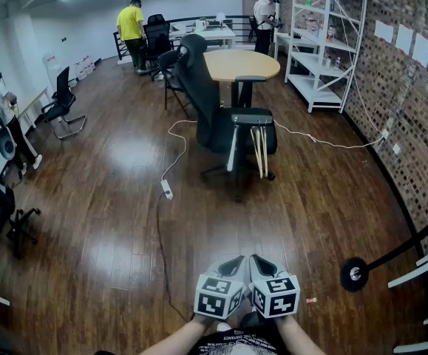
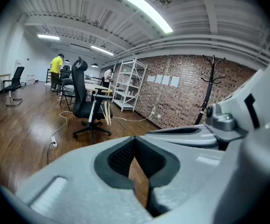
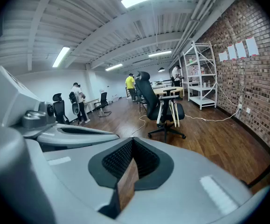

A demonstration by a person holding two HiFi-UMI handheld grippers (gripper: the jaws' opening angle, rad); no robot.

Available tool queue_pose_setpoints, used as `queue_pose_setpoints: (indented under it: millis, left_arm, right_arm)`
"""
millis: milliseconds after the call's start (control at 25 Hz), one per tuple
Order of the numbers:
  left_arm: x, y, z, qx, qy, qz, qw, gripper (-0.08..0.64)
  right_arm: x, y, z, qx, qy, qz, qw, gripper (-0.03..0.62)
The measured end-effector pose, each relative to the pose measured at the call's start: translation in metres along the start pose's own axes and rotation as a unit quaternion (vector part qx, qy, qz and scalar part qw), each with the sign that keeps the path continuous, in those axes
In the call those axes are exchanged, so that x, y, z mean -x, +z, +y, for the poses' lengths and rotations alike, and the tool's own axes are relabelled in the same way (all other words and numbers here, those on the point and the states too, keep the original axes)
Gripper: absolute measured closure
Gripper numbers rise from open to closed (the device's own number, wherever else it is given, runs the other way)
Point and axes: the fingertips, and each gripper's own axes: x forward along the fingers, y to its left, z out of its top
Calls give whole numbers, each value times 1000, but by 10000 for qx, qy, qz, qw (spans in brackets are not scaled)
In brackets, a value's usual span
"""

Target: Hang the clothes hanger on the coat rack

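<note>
wood floor (image 1: 110, 198) open across centre and left of the head view: free passage. obstructions: office chair (image 1: 214, 117) upper centre, cable (image 1: 158, 231) and power strip (image 1: 167, 190) down the middle, coat rack base (image 1: 355, 274) lower right, brick wall (image 1: 413, 117) along the right edge.

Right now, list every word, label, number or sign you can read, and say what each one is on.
Nothing here can be read as text.
White sheets on the brick wall: too small to tell any print.
Print on the person's shirt: too blurred to read.
Marker cubes: black-and-white square patterns only, no letters.
</note>
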Motion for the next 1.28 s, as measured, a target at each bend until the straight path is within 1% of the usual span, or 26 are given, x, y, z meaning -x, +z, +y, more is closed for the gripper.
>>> queue_pose_setpoints:
  millis: [240, 480, 640, 880, 1080, 1280]
  left_arm:
    - [-16, 12, 23, 13, 74, 43, 10000, 557]
    - [-58, 31, 42, -18, 88, 157, 9998, 557]
    - [-99, 55, 54, 6, 107, 215, 9997, 557]
    - [-163, 103, 63, -11, 222, 207, 9995, 557]
    - [-214, 126, 69, -124, 267, 304, 9991, 557]
    - [-256, 151, 67, -228, 332, 271, 9988, 557]
  right_arm:
    - [-24, 12, -10, -104, 37, -65, 9999, 591]
    - [-63, 32, -36, -231, 126, -95, 9996, 591]
    - [-90, 54, -70, -323, 112, -126, 9993, 591]
    - [-127, 98, -128, -418, 199, -195, 9987, 584]
    - [-155, 121, -174, -508, 208, -249, 9982, 584]
    - [-173, 145, -220, -481, 137, -325, 9982, 580]
